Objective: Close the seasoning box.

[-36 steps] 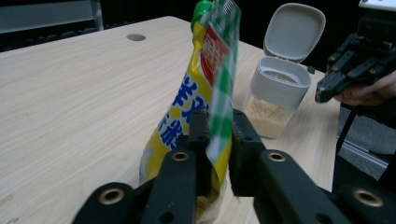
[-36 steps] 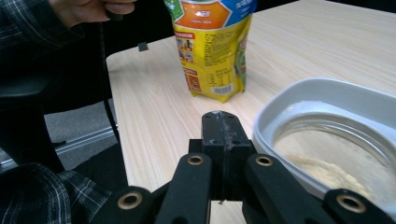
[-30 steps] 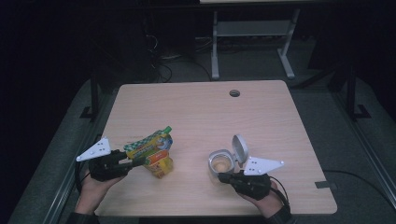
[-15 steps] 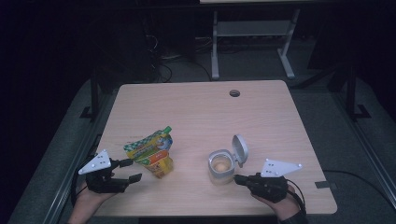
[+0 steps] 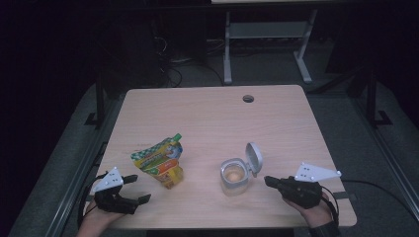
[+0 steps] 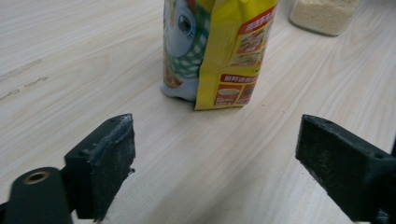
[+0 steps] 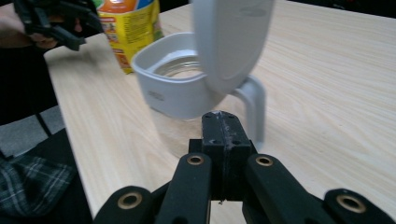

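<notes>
Two grippers rest near the table's front edge — left gripper [image 5: 132,191] spread wide, its jaws just opening, nothing between them; right gripper [image 5: 269,181] clenched empty. Both should back straight away, sparing the upright pouch [image 5: 160,160] and open jar [image 5: 233,175].

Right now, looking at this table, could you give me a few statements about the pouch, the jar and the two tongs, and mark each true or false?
1. The left tongs grip the pouch. False: their jaws stand open, short of it, having just been opening.
2. The jar has its lid flipped up. True.
3. The right tongs are shut and hold nothing. True.
4. The pouch lies to the right of the jar in the high view. False: it is to the left.
</notes>
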Motion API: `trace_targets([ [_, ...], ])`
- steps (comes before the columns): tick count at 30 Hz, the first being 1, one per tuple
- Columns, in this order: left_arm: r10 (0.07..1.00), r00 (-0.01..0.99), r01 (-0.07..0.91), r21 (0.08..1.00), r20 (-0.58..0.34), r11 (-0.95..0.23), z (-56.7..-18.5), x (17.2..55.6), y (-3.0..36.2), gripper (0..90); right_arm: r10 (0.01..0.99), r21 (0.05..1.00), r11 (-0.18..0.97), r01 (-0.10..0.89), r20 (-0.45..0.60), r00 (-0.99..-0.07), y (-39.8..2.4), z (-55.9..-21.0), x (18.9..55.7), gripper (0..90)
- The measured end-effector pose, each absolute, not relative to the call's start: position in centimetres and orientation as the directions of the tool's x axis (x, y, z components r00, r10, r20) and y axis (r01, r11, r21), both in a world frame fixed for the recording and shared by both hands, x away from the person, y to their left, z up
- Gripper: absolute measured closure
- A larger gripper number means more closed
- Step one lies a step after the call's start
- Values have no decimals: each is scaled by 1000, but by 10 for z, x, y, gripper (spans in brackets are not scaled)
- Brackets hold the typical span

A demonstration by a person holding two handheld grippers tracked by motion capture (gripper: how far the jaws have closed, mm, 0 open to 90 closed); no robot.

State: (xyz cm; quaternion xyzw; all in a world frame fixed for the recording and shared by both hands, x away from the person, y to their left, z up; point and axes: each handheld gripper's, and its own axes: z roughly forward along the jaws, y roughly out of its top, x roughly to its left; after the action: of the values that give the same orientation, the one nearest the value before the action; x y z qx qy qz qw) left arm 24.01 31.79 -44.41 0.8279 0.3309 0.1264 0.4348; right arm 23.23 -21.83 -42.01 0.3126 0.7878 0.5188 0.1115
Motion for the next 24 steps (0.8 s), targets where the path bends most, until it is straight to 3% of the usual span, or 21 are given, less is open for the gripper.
trace_targets([
  [7,658,751,442,788,-64,-428,-449,243,314,27,633,896,251,365,134,-763,-221,-415,244,900],
  [24,660,748,449,789,-74,-420,-450,244,312,25,639,919,210,333,128,-758,-206,-402,262,900],
])
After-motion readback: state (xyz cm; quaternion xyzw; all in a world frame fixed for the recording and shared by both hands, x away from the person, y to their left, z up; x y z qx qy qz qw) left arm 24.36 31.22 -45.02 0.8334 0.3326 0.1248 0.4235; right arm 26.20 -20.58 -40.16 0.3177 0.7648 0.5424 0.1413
